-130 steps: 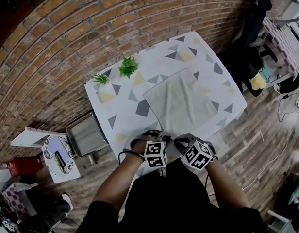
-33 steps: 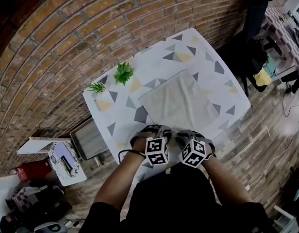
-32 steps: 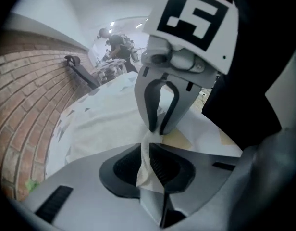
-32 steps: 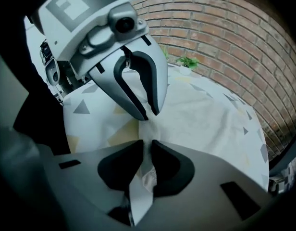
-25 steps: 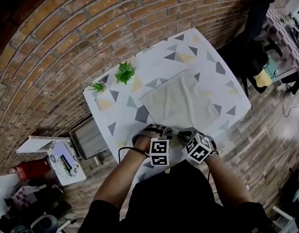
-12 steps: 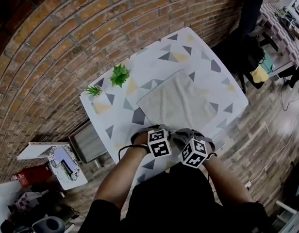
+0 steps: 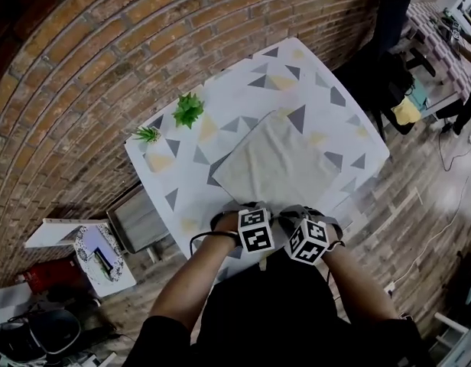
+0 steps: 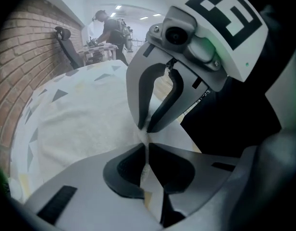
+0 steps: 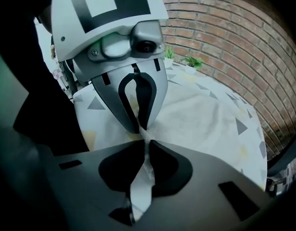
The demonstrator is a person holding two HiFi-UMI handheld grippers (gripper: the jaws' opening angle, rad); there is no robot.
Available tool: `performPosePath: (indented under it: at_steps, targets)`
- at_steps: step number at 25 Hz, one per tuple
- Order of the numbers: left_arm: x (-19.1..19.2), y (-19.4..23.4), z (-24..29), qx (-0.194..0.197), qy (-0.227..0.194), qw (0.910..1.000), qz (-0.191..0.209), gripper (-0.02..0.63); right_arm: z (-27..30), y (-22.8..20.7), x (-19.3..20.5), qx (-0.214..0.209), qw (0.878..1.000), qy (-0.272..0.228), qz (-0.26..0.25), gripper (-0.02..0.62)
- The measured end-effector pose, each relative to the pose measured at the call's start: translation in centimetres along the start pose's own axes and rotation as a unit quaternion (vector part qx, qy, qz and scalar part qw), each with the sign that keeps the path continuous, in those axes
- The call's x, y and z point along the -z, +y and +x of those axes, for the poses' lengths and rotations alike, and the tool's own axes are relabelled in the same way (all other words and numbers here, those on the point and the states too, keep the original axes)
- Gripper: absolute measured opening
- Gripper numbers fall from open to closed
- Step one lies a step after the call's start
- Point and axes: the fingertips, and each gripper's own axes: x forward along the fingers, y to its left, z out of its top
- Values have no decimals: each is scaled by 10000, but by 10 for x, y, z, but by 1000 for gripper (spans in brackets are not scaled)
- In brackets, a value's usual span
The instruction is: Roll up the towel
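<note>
A pale towel (image 7: 277,167) lies spread on the triangle-patterned table (image 7: 220,102). Both grippers sit side by side at its near edge. In the left gripper view my left gripper (image 8: 146,141) is shut on a pinch of the towel (image 8: 80,124), having closed within the last second. My right gripper (image 8: 147,128) faces it tip to tip. In the right gripper view my right gripper (image 9: 145,146) has just been closing, with a fold of the towel (image 9: 196,119) pinched between its pads. The left gripper (image 9: 138,128) is right opposite it. Marker cubes hide both sets of jaws in the head view.
Two small green plants (image 7: 188,110) (image 7: 148,134) stand at the table's far left by the brick wall. A metal box (image 7: 140,220) and a round tray (image 7: 94,249) sit on the floor left of the table. An office chair (image 8: 66,44) and a person (image 8: 107,28) are beyond the table.
Both hands have shifted a little along the towel's near edge and rolled. The towel's near part now looks drawn in and more rumpled than before.
</note>
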Motion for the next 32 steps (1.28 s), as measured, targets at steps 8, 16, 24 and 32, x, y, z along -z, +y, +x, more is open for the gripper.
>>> performPosePath:
  at_steps: [8,16,24,32]
  targets:
    - [4,6,-5,-589,72,9977,336,52,-1,-3,6,-137,9998,164,-64,57]
    - [3,29,-23,-1152,52,9926,381,109,3,-28,-2,-303,9990,205,-242,75]
    - [-7,35,-11,-1452,223,9868,680,110,5,-53,-8,-248,9993,130,-252,75]
    - [3,61,-6,-1478,257,9885,175,107,-15,-58,-14,1,9996,-268,-112,75]
